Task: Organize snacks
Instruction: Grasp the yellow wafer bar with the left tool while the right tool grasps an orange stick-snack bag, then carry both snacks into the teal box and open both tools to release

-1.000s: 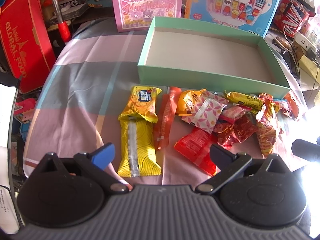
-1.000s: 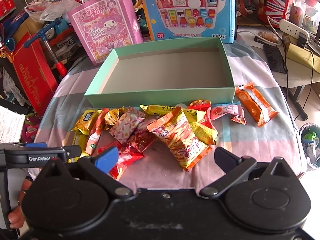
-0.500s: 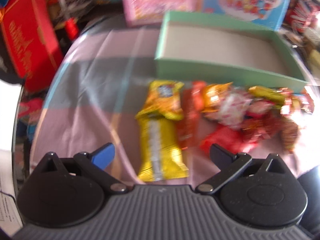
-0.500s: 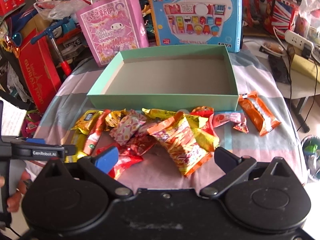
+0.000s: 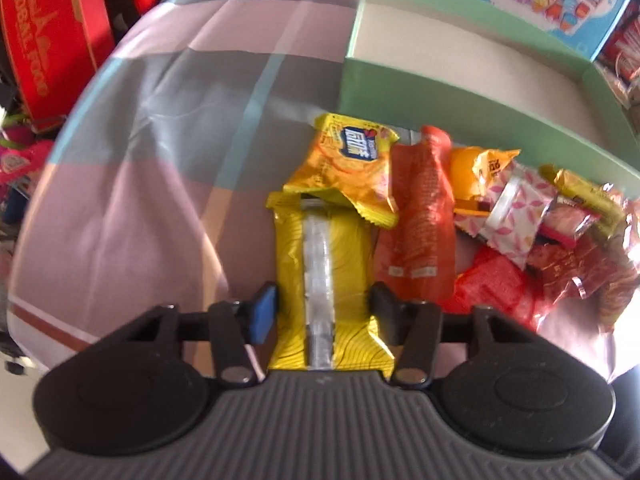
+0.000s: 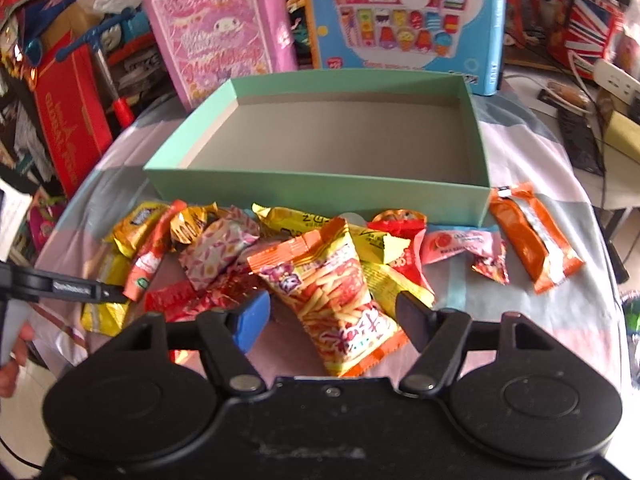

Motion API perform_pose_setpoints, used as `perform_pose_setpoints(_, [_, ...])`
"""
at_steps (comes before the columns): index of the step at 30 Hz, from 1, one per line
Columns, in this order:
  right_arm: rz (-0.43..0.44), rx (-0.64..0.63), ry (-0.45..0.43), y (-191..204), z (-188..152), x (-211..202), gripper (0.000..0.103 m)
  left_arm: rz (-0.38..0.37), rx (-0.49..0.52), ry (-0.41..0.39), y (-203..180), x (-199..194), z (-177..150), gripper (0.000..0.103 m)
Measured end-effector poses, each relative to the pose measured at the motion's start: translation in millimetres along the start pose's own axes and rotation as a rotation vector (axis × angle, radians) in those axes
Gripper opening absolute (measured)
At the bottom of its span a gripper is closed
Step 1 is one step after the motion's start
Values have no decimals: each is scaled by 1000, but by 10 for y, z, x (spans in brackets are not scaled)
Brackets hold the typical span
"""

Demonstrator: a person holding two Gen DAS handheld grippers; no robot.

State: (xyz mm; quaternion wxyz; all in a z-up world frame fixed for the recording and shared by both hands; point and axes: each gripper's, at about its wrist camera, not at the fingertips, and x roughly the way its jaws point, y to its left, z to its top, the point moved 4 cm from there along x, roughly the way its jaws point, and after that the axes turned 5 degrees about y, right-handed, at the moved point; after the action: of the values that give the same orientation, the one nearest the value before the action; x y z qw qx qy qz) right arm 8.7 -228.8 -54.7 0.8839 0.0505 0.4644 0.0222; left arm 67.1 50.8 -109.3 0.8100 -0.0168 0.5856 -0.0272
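Observation:
Several snack packets lie in a heap on the checked cloth in front of an empty mint-green box [image 5: 460, 92] [image 6: 316, 190]. My left gripper [image 5: 322, 314] points steeply down over a long yellow packet with a silver seam [image 5: 320, 256]. Its jaws are closing and both pads touch the packet's side edges. The packet lies flat. My right gripper [image 6: 332, 318] is closing around an orange fries packet [image 6: 336, 280]. The black pad is at the packet's edge, and a gap remains at the blue pad. The right wrist view shows the left gripper's body [image 6: 60, 285] at the far left.
A yellow cracker packet [image 5: 348, 160] overlaps the held packet's far end, with a long red packet [image 5: 424, 216] beside it. An orange packet [image 6: 532, 240] lies apart on the right. A pink gift bag [image 6: 216, 44] and a blue toy box [image 6: 400, 16] stand behind the box.
Both grippers have come down and forward onto the snacks, and their jaws have narrowed from wide open. The left now brackets the yellow packet, the right the fries packet.

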Motion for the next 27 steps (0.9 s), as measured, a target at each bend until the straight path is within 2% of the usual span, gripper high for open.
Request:
perform_pose_setpoints(4, [8,-65,27,45,12,199,70,-10,14,-3,89,-20,-58,51])
perform_pose_setpoints(6, [6,-74,41,47,8,293,69,-6,7,1,150,-23,-84,57])
perform_pose_setpoints(7, [10,-70,49,45,-2,321,55,5,5,4,168,-24,-91,64])
perform_pose_setpoints(9, [8,-60,59,81,-17,351,43,24,14,5,160,-27,-101,69])
perform_pose_setpoints(11, [-2,-51,61,118,-35,345,36,34,25,5,122,-2,-108,69])
perform_pose_setpoints(12, [-7,-38,64,116,-38,347,35,46,36,-9,99,3,-108,64])
perform_pose_setpoints(13, [-12,-20,66,117,-43,339,34,45,46,-26,73,-4,-108,51])
perform_pose_setpoints(14, [-11,1,69,108,-42,328,32,44,51,-38,48,-29,-113,52])
perform_pose_setpoints(22, [52,114,96,-7,-7,149,31,4,40,-41,142,-210,-247,50])
perform_pose_setpoints(27, [80,103,77,52,103,-33,31,-35,41,-69,199,-483,-288,50])
